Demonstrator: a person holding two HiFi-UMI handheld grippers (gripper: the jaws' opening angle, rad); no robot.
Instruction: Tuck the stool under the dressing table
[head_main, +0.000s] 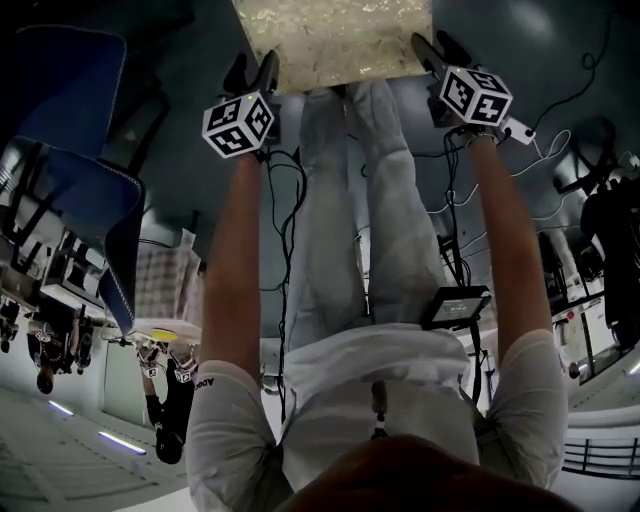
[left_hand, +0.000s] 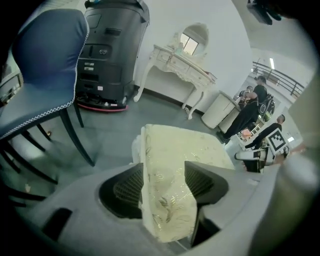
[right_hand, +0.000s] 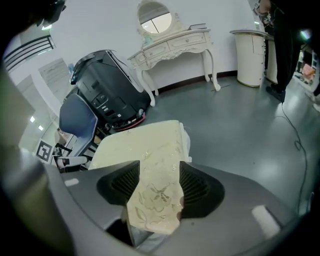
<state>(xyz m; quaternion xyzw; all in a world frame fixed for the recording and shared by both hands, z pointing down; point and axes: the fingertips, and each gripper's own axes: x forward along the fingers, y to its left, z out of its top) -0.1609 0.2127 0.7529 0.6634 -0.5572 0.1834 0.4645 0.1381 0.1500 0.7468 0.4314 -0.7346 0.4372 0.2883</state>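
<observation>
I had the left hand-held gripper (head_main: 252, 72) and right hand-held gripper (head_main: 437, 50) spread wide astride the stool (head_main: 335, 40) cushion's edges, seemingly not yet pinching, with the dressing table (left_hand: 182, 62) well apart, and soft padding could slip out if dragged.

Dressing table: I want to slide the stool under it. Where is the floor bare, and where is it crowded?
Bare grey floor runs from the stool to the dressing table, and the gap between its legs looks empty. Crowded beside it: the black machine and blue chair on one side; a white bin borders the other.
</observation>
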